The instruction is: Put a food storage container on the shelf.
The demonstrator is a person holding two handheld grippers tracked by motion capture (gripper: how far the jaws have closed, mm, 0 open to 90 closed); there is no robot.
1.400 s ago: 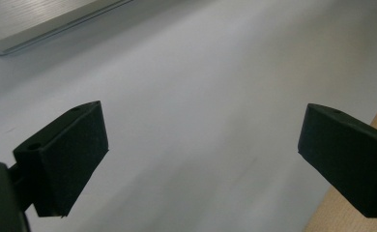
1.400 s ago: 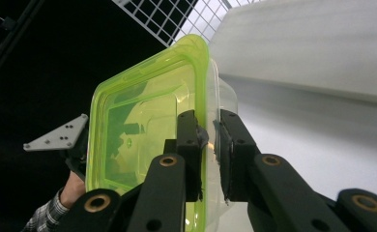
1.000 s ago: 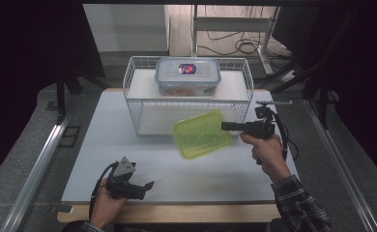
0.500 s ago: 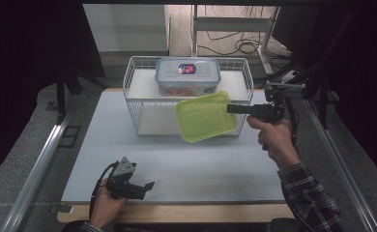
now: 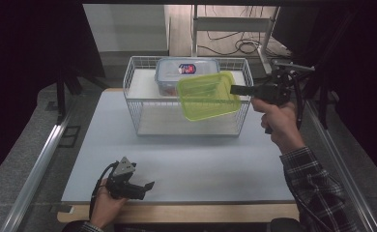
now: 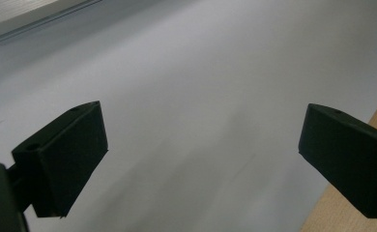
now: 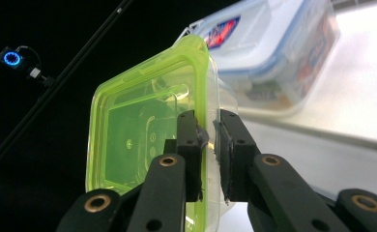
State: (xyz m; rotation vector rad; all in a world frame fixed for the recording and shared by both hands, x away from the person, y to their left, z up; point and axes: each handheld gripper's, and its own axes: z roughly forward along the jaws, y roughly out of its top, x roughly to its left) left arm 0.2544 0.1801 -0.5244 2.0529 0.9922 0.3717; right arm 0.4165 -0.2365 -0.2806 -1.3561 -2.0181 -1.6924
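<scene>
**Green container held by its rim, above the wire basket**

Handling: the green container (image 5: 207, 95) looks like thin, empty plastic w/ a lid on, so prob. light and fairly stiff, tho the wall may flex a bit under pinch. Smooth plastic = slippery; held at one edge only, it could swing or slip if tilted fast. Best hold, I'd judge: the rim/lid lip, where it's thickest, as now.

Right gripper (image 7: 209, 140): jaws narrow, pinched on the container's rim. Left gripper (image 5: 137, 188): jaws wide, nothing between them, resting low at the counter's (image 5: 201, 159) near edge.

Looks: translucent lime-green, square-ish w/ rounded corners, moulded ridges visible thru it. It's in the air, tilted on edge, over the front right part of the wire basket (image 5: 143, 104), just in front of the clear lidded box (image 5: 177, 75) sitting in the basket.
</scene>
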